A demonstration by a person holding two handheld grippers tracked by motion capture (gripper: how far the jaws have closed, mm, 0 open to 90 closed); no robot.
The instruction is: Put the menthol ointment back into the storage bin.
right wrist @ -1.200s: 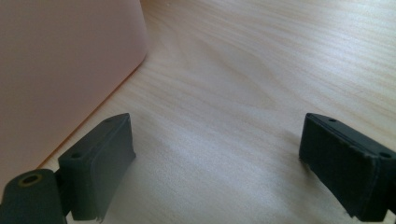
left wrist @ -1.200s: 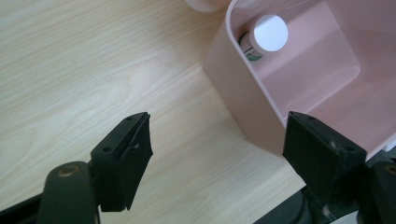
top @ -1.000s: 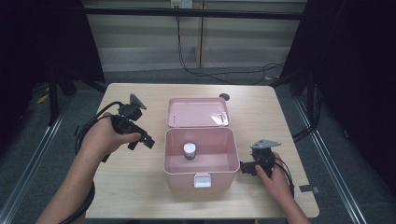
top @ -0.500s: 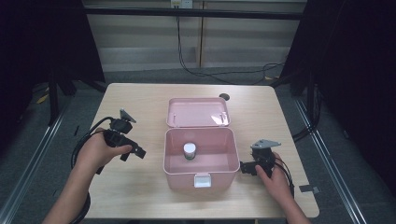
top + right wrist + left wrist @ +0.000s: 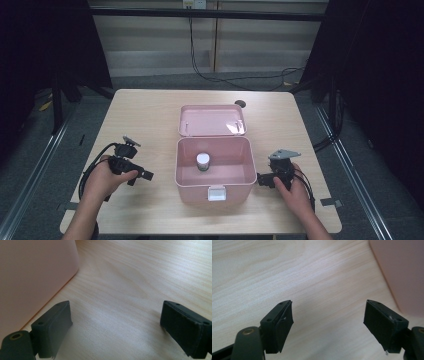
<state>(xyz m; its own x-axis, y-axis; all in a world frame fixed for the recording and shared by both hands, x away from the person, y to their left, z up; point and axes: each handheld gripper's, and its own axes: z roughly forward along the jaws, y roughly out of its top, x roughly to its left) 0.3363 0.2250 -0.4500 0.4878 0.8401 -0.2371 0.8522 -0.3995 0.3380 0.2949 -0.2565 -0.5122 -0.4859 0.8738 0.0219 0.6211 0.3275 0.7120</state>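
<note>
- At table centre: pink box [image 5: 213, 172], open, its lid [image 5: 212, 120] folded back flat at 12 o'clock and its white latch [image 5: 216, 193] on the front wall at 6 o'clock.
- Inside the box, near the back wall: small jar [image 5: 203, 161] with a white cap, upright, touching no wall that can be made out.
- At 9 o'clock of the box: left gripper [image 5: 140, 176], held in the left hand [image 5: 107, 176], low over the table [image 5: 150, 115] and pointing toward the box, well apart from its wall.
- Left gripper view: gripper [image 5: 328, 322] with jaws standing wide, bare wood between them; the box wall [image 5: 402, 272] fills the upper right corner.
- At 3 o'clock of the box: right gripper [image 5: 261, 180], held in the right hand [image 5: 292, 192], its tips just beside the box's side wall; contact cannot be told.
- Right gripper view: gripper [image 5: 116, 327] with jaws standing wide, nothing but table between them; the box wall [image 5: 35, 272] lies at upper left, close to the left-hand jaw.
- At 1 o'clock of the lid, near the far edge: a dark round hole [image 5: 240, 104] in the tabletop.
</note>
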